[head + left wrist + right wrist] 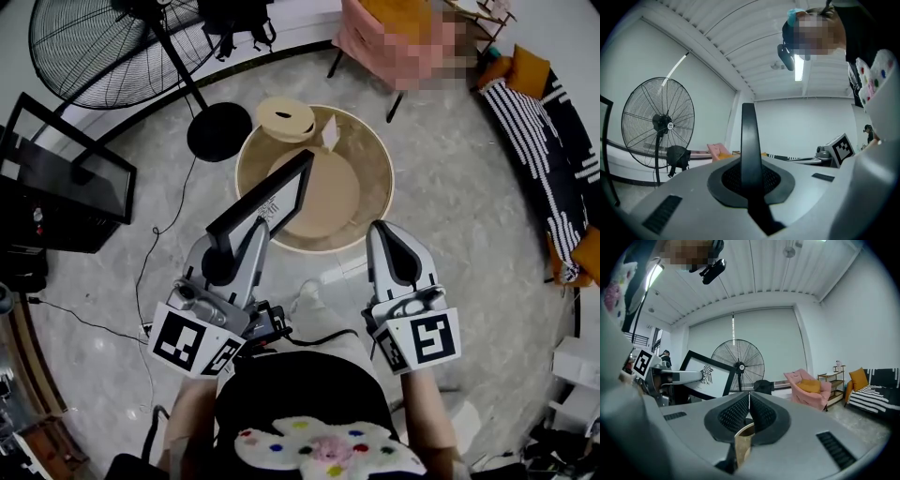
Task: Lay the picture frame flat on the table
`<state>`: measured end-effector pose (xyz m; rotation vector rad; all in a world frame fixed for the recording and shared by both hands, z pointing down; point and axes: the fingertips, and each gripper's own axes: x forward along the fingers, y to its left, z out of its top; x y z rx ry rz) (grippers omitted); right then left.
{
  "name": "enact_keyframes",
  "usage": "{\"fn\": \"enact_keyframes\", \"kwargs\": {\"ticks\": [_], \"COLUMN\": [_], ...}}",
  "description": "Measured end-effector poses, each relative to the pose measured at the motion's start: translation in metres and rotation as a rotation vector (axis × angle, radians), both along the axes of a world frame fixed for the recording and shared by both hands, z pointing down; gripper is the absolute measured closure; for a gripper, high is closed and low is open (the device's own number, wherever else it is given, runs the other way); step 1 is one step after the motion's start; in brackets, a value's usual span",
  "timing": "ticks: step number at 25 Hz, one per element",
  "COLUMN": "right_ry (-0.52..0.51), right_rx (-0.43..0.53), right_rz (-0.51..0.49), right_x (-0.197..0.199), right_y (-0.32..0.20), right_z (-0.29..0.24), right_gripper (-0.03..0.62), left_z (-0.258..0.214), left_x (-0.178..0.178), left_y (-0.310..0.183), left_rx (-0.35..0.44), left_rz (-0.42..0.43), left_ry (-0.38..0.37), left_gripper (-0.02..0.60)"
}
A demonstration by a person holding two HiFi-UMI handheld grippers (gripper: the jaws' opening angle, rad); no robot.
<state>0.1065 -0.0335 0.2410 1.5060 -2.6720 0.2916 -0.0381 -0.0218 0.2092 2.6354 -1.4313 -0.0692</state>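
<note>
We hold the left gripper (234,246) clamped on the picture frame (267,197). In the left gripper view the frame's thin black edge stands upright between the two pads, which press on it from either side. In the head view the frame rises from the jaws toward 1 o'clock, tilted, with its glass facing our left. It hangs in the air over the near rim of the round table (375,150) and does not touch it.

The right gripper (386,232) sits at 3 o'clock from the left one, apart from the frame. Its pads meet at the tips and grip nothing. In the right gripper view a tan shape shows low behind the closed pads, and we cannot tell what it is. From that view the frame lies at 10 o'clock, showing a white sheet with a dark emblem inside its black border.

The table stands at 12 o'clock in front of us. A paler round board (323,192) lies on it, with a tan roll (286,119) at the far edge, at 11 o'clock, and a small white card (330,131) beside the roll. A large standing fan (103,47) is on the floor at 10 o'clock, and a pink armchair (394,37) at 1 o'clock beyond the table.
</note>
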Motion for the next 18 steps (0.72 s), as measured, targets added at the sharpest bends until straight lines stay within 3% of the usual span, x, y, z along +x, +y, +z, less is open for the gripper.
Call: {"fn": "enact_keyframes", "kwargs": {"ticks": [18], "right_ry": [0.01], "right_rx": [0.008], "right_rz": [0.059], "right_x": [-0.005], "right_y": [-0.017], "right_z": [-0.005], "right_gripper": [0.56], "left_z": [-0.005], "left_x": [0.001], "left_y": [-0.026], "left_rx": [0.001], "left_rz": [0.083], "left_ry": [0.012], "left_gripper": [0.557]}}
